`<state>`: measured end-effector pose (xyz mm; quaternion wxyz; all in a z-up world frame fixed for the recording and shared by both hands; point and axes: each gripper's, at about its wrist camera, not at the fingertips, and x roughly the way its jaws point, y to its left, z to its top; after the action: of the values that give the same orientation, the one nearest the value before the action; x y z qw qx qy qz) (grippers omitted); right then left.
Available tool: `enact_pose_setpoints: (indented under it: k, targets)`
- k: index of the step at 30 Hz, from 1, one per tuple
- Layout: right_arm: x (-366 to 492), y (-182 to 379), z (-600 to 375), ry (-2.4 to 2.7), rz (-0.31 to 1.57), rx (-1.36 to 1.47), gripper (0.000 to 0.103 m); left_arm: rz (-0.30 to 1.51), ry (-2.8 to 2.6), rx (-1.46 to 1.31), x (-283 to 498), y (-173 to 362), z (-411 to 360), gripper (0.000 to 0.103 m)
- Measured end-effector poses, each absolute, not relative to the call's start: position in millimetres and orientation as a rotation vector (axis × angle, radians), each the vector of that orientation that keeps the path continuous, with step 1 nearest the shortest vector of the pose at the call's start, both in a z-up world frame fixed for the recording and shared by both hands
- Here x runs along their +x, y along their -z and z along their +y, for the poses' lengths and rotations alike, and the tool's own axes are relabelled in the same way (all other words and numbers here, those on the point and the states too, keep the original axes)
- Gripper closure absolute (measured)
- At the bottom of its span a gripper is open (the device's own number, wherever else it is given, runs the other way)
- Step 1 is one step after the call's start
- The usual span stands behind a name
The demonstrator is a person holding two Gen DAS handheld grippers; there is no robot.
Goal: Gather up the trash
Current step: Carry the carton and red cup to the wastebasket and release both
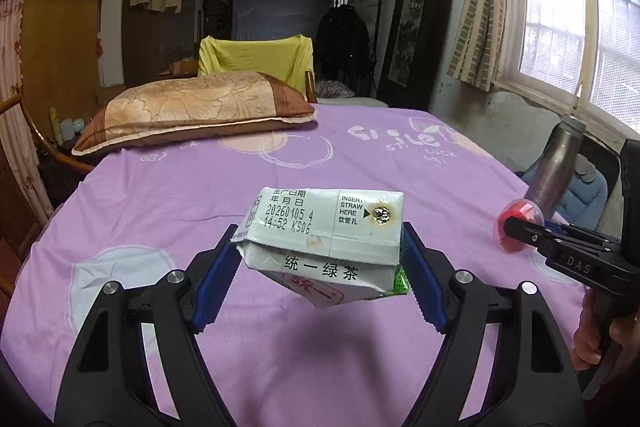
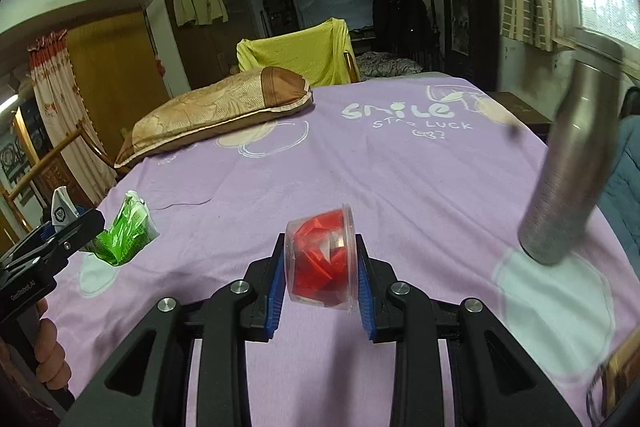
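My left gripper [image 1: 320, 247] is shut on a crumpled white and green tea carton [image 1: 324, 227], held above the purple bedsheet [image 1: 280, 367]. The carton also shows at the left of the right wrist view [image 2: 126, 235], in the left gripper [image 2: 60, 239]. My right gripper [image 2: 322, 267] is shut on a small clear plastic cup with red contents [image 2: 322, 263], held above the sheet. That cup [image 1: 518, 231] and the right gripper [image 1: 520, 229] show at the right of the left wrist view.
A brown and gold pillow [image 1: 192, 111] lies at the far left of the bed. A steel flask [image 2: 576, 163] stands at the bed's right side, also in the left wrist view [image 1: 556, 167]. A yellow-draped chair [image 1: 256, 61] is beyond the bed. A window [image 1: 580, 27] is on the right.
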<state>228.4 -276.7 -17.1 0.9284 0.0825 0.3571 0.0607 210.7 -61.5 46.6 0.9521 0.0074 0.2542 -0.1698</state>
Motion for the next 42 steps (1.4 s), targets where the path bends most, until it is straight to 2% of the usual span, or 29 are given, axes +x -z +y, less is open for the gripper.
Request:
enact_pose_setpoints:
  k: [22,42]
  targets:
    - [49,-52,-315,-0.045,0.539,0.163,0.072,0.345,0.505,0.018,68,-82,-96,0.027]
    - [-133,-67,-368,0.150,0.416,0.158,0.072,0.266,0.757,0.058,-60,-79,-157,0.027]
